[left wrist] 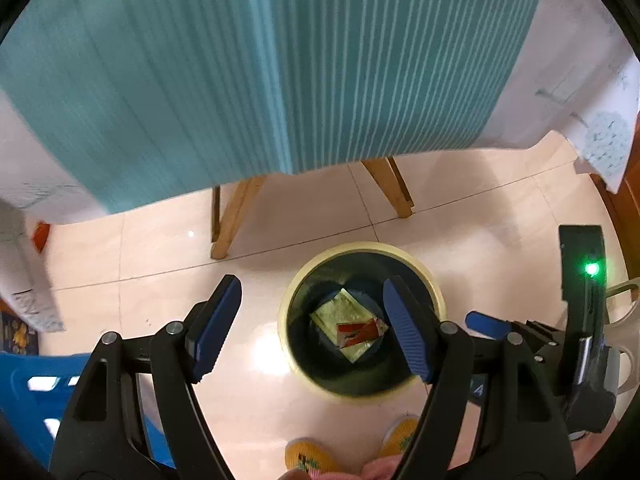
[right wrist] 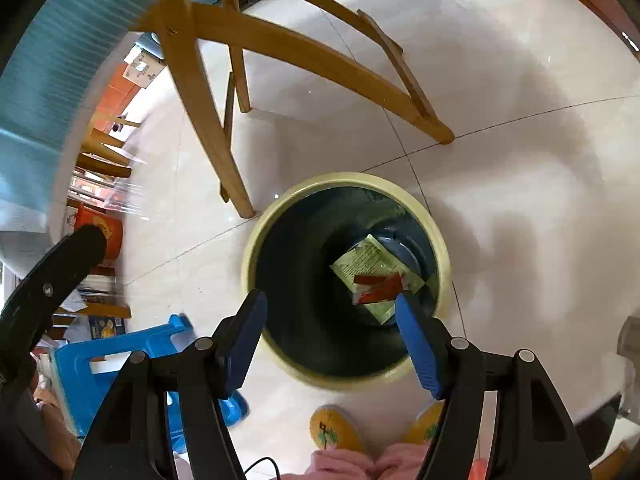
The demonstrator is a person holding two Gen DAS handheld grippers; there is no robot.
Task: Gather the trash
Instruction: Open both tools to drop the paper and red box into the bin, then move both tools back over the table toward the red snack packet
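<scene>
Left gripper [left wrist: 312,326] hangs with fingers [left wrist: 218,324] spread wide over the bin [left wrist: 434,286] on the floor. Wrappers [left wrist: 348,326] lie inside. The table [left wrist: 256,64] stands beyond, the right gripper [left wrist: 486,324] beside.

Very little can be read here. The green packet [right wrist: 366,262] lying in the bin [right wrist: 256,240] carries lines of fine black print, too small to make out, and the red-and-white wrapper [right wrist: 378,289] on top of it shows no legible wording. On the right claw's [left wrist: 486,326] body, seen from the left wrist view, a single pale letter "A" [left wrist: 479,390] appears on a dark blue patch; printing on the cardboard box [right wrist: 140,66] under the worktop is only blurred marks.
</scene>
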